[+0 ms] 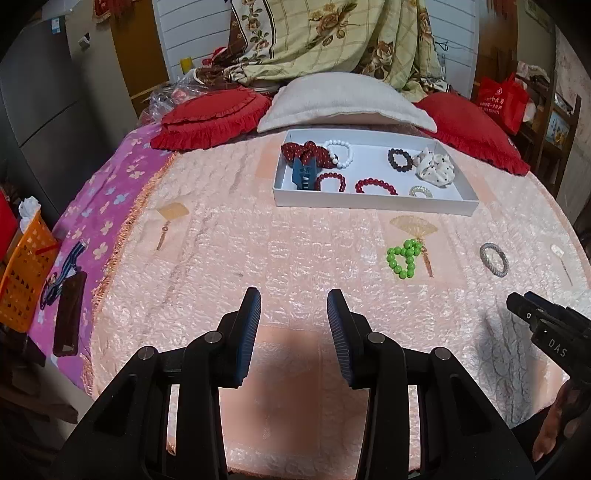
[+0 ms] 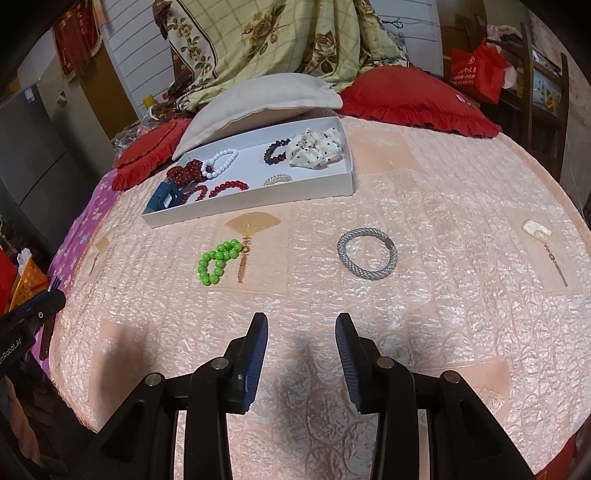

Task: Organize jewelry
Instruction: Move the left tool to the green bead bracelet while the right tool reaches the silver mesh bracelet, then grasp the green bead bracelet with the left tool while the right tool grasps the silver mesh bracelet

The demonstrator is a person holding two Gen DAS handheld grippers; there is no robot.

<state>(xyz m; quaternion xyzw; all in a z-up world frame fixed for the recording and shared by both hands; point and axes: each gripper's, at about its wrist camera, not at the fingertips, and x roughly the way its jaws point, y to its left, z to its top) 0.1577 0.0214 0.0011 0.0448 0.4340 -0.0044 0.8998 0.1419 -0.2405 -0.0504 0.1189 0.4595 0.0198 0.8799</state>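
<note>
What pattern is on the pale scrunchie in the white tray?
The scrunchie is cream with small dark dots, clearest in the right wrist view.

A bed (image 1: 295, 258) with a pale pink quilted cover fills the room's middle. At its head lie a grey-white pillow (image 1: 343, 99) and two red frilled cushions (image 1: 214, 118), with a yellow-green flowered blanket (image 1: 332, 37) heaped behind them. The wall (image 1: 192, 33) there is white and panelled. On the left stand a grey cabinet (image 1: 40, 103) and an orange plastic basket (image 1: 26, 266). At the right a wooden shelf (image 2: 543, 85) carries a red bag (image 2: 476, 70).
</note>
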